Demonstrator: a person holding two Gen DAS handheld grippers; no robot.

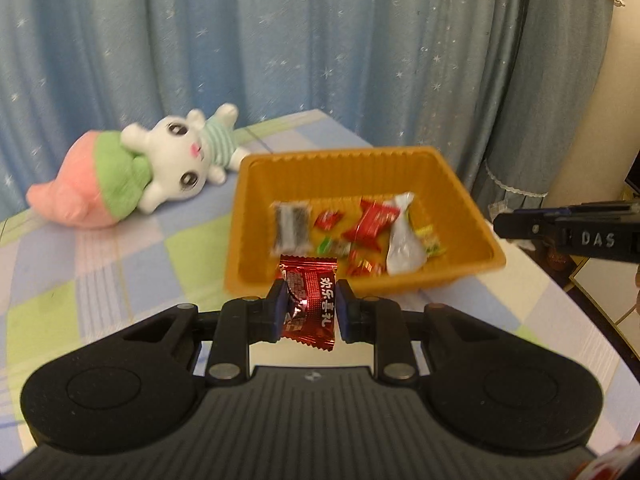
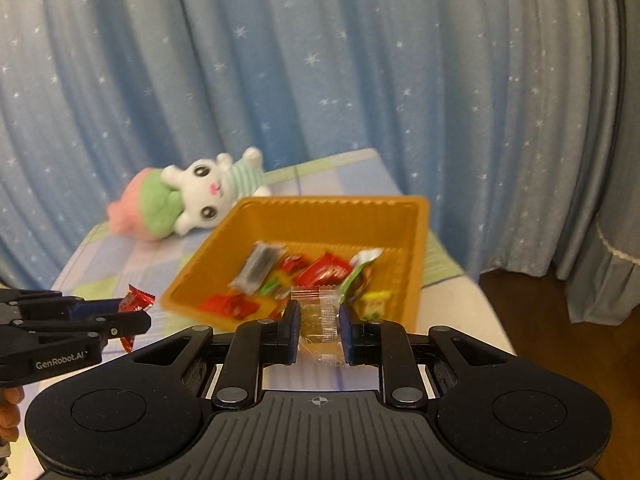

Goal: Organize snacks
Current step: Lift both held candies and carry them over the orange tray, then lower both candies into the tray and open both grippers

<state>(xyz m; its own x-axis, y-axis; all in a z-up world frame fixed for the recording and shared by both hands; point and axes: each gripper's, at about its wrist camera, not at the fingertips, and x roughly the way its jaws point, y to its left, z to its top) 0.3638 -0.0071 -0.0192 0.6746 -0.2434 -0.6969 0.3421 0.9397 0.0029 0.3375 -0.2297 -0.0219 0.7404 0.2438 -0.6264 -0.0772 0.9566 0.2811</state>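
**Over the Orange Tray, Two Grippers Are Each Carrying a Sweet**

On a table covered with a pastel checked cloth (image 1: 120, 256), an orange tray (image 1: 256, 200) is sitting with a heap of wrapped snacks (image 1: 368, 224) inside it. Hovering at the tray's near edge, the left gripper (image 1: 310, 306) is pinching a red candy (image 1: 310, 300) printed with white characters, its jaws drawn in tight against the wrapper's two sides, the candy standing upright between the blue pads. Beside it, the right gripper (image 2: 319, 330) is squeezing a clear packet (image 2: 320, 320) with something golden inside, jaws likewise narrowed onto it, just short of the tray's front rim. Both sweets are being held clear of the cloth and outside the tray. Behind the tray, a white plush rabbit (image 1: 180, 152) in a striped top is lying against a pink-and-green cushion, in front of a blue star-patterned curtain (image 1: 280, 40).
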